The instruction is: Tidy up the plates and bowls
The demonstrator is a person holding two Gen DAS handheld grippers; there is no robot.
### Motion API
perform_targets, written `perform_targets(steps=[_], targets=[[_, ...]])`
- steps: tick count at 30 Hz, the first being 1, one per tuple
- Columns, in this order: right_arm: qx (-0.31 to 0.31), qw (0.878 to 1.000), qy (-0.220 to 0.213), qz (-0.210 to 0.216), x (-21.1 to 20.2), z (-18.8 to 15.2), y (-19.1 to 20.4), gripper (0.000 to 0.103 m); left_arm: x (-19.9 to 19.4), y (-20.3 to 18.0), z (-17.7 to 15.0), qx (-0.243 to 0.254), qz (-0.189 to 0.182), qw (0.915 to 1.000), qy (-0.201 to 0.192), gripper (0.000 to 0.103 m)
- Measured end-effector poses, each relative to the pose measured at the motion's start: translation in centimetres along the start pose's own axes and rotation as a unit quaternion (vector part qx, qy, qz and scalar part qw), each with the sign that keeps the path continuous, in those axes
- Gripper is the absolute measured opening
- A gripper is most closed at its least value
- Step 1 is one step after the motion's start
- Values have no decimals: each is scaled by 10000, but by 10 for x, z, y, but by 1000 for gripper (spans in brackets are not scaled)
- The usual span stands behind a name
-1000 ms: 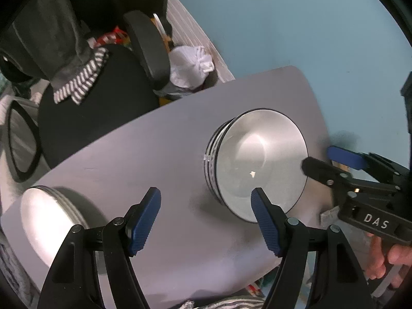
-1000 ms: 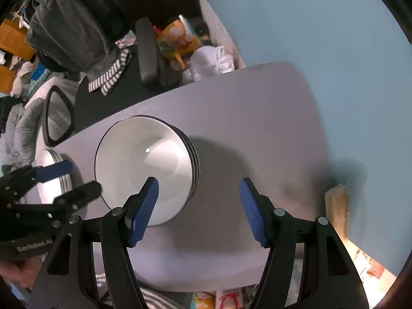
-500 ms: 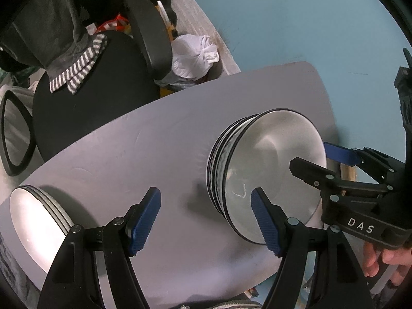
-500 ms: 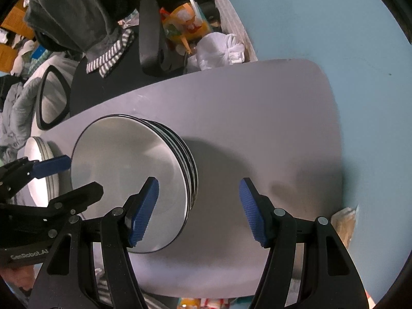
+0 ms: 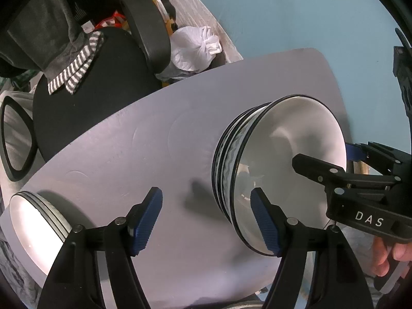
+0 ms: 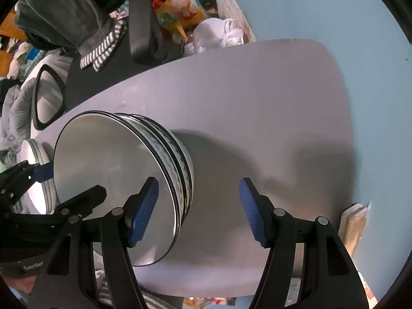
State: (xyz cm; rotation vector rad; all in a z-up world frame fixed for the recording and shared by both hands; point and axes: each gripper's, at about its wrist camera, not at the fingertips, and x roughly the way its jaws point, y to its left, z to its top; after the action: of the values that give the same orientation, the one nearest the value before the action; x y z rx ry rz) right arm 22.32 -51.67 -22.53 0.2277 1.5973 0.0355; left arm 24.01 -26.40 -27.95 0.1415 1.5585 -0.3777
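Left wrist view: your grey table carries a stack of bowls near its right end and a stack of plates at its left edge, well apart. Your left gripper and right gripper both hover spread wide, grasping nothing, flanking the bowls.

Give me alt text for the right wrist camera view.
A stack of bowls sits on a grey table, with the open right gripper straddling its near rim. The left gripper reaches in beside it, plates behind.
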Motion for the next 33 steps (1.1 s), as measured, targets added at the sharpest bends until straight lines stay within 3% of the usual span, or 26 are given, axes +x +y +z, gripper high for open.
perform_targets(steps=[3,11,19,22,28,30,33], targets=[[-89,10000,15,9,2,-1,3,64,1,0,1,-14,-3,10000,10,71],[-212,9998,-3,52,6,0,8,64,7,-2,3,24,-13,9999,102,57],[-238,9996,-28,112,5,0,7,64,11,2,5,-231,-214,9993,182,55],[-256,9996,23,94,6,1,7,64,11,3,5,-299,-288,9990,164,51],[-280,9993,99,245,6,3,9,51,9,5,5,-355,-287,9988,156,43],[-305,9988,124,367,6,3,11,38,9,4,5,-340,-291,9989,171,40],[-404,9985,132,357,4,4,16,33,10,0,6,-358,-372,9983,252,31]])
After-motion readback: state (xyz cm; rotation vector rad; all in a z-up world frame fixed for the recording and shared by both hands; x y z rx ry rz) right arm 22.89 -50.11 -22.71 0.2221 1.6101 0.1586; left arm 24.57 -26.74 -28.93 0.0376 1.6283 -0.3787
